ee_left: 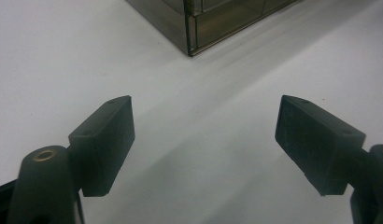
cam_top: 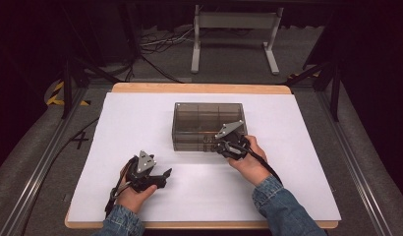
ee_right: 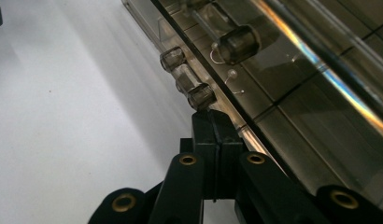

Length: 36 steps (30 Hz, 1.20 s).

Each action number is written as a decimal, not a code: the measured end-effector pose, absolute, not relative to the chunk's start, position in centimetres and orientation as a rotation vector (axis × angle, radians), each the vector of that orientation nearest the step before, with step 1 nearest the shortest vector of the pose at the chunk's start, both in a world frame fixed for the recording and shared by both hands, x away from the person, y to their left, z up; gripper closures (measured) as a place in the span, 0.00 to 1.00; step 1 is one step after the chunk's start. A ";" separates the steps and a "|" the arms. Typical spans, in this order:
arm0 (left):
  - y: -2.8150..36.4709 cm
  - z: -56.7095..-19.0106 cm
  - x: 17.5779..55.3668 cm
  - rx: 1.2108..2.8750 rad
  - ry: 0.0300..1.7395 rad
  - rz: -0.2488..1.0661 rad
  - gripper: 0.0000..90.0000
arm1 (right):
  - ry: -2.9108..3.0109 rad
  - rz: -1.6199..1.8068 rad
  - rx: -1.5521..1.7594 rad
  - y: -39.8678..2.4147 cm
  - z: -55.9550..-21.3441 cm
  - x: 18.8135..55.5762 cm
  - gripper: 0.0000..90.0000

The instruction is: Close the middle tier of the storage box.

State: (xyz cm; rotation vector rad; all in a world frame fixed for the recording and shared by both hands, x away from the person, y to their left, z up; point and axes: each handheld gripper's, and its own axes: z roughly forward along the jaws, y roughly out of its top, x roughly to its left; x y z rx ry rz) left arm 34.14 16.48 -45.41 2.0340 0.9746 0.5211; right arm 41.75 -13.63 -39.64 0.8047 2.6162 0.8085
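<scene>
Right tongs [ee_right: 213, 126], jaws pressed together, rest against the front latch of a smoky transparent plastic compartment box [cam_top: 199, 115] directly ahead; left tongs [ee_left: 203, 140] gape wide above the white table [cam_top: 140, 123], well apart.

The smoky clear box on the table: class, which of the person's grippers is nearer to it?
Right. The right gripper sits shut at the box's near front edge by its latch, while the left gripper rests open on the table, well short of it.
</scene>
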 end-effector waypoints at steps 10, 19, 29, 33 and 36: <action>16.5 -45.4 34.1 2.033 0.974 0.519 0.23 | 2.572 0.846 0.857 -13.8 -39.7 42.1 1.00; 16.5 -45.4 34.2 2.041 0.966 0.529 0.23 | 2.558 0.858 0.887 -13.9 -39.7 42.3 1.00; 16.5 -45.4 34.2 2.036 0.969 0.521 0.23 | 2.564 0.850 0.883 -14.1 -39.5 41.9 0.97; 16.5 -45.4 34.2 2.042 0.964 0.526 0.23 | 2.586 0.852 0.843 -14.3 -38.9 41.2 0.92; 16.5 -45.4 34.2 2.044 0.962 0.527 0.23 | 2.596 0.867 0.814 -14.5 -38.3 40.6 0.84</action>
